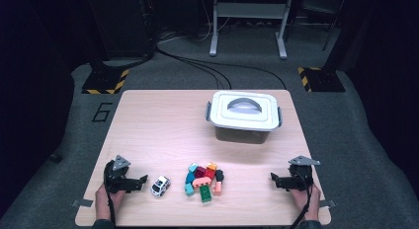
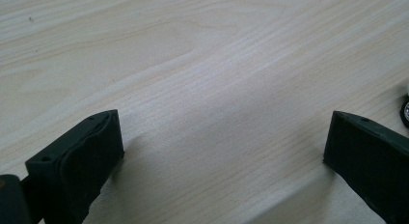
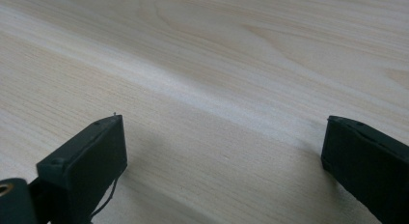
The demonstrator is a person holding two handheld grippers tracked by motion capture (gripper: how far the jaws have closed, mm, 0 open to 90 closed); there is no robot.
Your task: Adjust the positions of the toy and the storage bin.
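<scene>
Resting wide open on the desk (image 1: 148, 120), the left hand-held gripper (image 1: 144, 179) should slide squarely around the toy car (image 1: 160, 185) just beside it; right hand-held gripper (image 1: 273, 178) open, empty.

The high view looks forward and down from above the person's side. Both gripper views skim low over the surface (image 1: 163, 120), very near. All share its pale wood.
</scene>
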